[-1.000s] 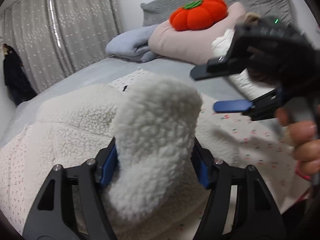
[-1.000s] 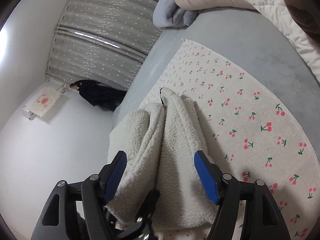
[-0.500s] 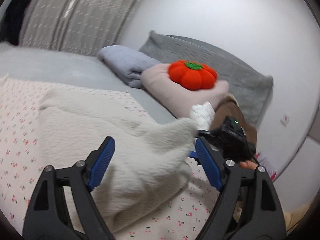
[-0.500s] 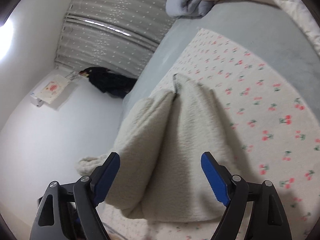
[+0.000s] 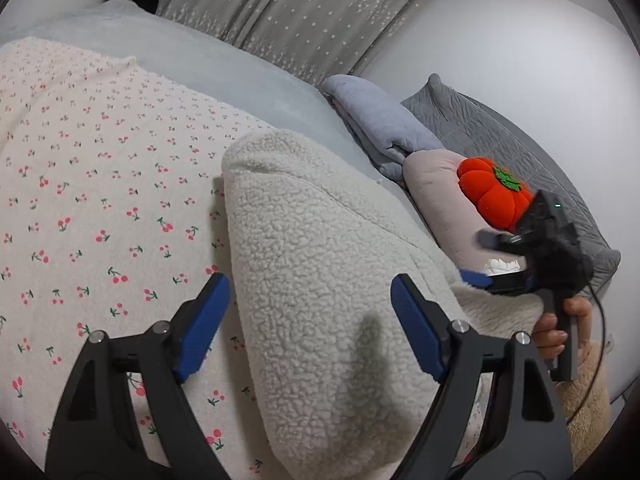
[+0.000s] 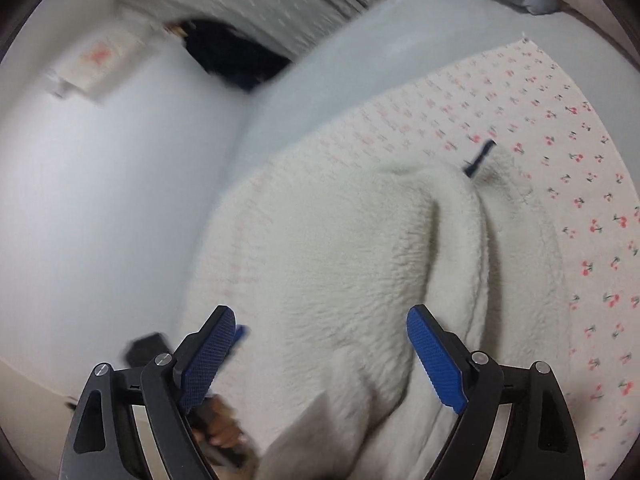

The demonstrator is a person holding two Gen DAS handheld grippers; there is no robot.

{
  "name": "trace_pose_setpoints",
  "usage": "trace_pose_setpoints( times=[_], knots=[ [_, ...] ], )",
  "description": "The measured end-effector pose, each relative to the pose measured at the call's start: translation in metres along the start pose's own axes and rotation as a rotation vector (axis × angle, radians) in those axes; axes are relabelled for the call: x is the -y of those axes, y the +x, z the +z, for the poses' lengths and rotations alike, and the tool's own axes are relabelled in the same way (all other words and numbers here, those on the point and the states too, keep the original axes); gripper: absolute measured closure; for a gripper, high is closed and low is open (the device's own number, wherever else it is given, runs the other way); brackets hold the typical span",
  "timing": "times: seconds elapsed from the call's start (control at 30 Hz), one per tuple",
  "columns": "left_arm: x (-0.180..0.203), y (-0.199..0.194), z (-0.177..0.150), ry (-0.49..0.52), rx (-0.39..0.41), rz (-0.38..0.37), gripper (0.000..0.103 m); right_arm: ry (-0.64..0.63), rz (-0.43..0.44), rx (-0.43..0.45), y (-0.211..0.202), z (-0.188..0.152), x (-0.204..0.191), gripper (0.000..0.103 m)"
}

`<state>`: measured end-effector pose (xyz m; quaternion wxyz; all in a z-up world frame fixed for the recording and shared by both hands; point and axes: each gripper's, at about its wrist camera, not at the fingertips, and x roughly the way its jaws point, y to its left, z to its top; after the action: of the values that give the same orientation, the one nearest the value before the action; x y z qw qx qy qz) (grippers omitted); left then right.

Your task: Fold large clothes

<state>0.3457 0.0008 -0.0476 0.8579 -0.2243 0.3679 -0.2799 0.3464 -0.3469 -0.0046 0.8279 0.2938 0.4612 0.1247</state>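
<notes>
A cream fleece garment [image 5: 320, 264] lies folded on the cherry-print sheet [image 5: 92, 184] of the bed. My left gripper [image 5: 310, 320] hovers open over its near end, and neither blue pad touches the pile. In the right wrist view, which is blurred, the same fleece [image 6: 360, 248] spreads below my right gripper [image 6: 322, 360]; its jaws are opening, wide apart and clear of the cloth. The right gripper [image 5: 484, 258] also shows at the fleece's far right edge, held in a hand [image 5: 560, 328]. A dark zip pull [image 6: 478, 156] sticks out at the fleece's far end.
An orange pumpkin cushion [image 5: 494, 194] sits on a pink pillow [image 5: 436, 196], beside a folded blue-grey blanket [image 5: 380, 124] and a grey quilted pillow [image 5: 492, 132]. Grey curtains [image 5: 288, 12] hang behind. A dark garment [image 6: 236, 60] hangs by the wall. The grey bedcover [image 6: 360, 60] borders the sheet.
The left gripper let go of the fleece fold that it held and drew back. The right jaws widened and rose off the fleece. The garment now lies folded on the sheet.
</notes>
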Motion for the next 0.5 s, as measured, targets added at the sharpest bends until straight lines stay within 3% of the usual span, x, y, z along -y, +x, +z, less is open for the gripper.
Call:
trace_pose_setpoints(
  times=[0.03,0.07,0.1,0.13,0.17,0.2,0.3,0.37,0.43,0.5],
  knots=[
    [-0.002,0.001,-0.001,-0.01,-0.005,-0.004,0.02,0.007,-0.051,-0.04,0.013,0.004,0.001,0.019],
    [-0.005,0.002,0.0,-0.017,-0.01,-0.007,0.02,0.016,-0.083,-0.085,0.027,0.006,0.003,0.042],
    [-0.005,0.004,-0.001,-0.019,-0.009,-0.014,0.022,0.016,-0.094,-0.118,0.036,0.006,0.004,0.078],
    [-0.003,0.005,0.0,-0.015,-0.01,-0.015,0.031,0.009,-0.104,-0.135,0.041,0.005,0.003,0.082],
    [0.0,0.005,-0.001,-0.005,-0.002,-0.011,0.041,-0.017,-0.116,-0.114,0.039,0.002,-0.002,0.085],
    [0.002,0.004,-0.003,0.005,0.001,-0.014,0.058,-0.046,-0.12,-0.073,0.031,-0.002,-0.009,0.087],
    [0.012,0.009,-0.009,0.031,-0.008,-0.059,0.069,-0.041,-0.007,0.093,-0.014,-0.017,-0.006,0.088],
    [0.022,0.014,-0.014,0.069,-0.019,-0.068,0.07,-0.007,-0.039,0.112,-0.022,-0.03,0.016,0.088],
    [0.034,0.018,-0.02,0.147,-0.009,-0.007,0.07,0.01,-0.072,0.074,-0.017,-0.041,0.034,0.084],
    [0.038,0.02,-0.023,0.175,-0.001,0.037,0.07,0.044,-0.057,0.084,-0.023,-0.05,0.045,0.068]
  ],
)
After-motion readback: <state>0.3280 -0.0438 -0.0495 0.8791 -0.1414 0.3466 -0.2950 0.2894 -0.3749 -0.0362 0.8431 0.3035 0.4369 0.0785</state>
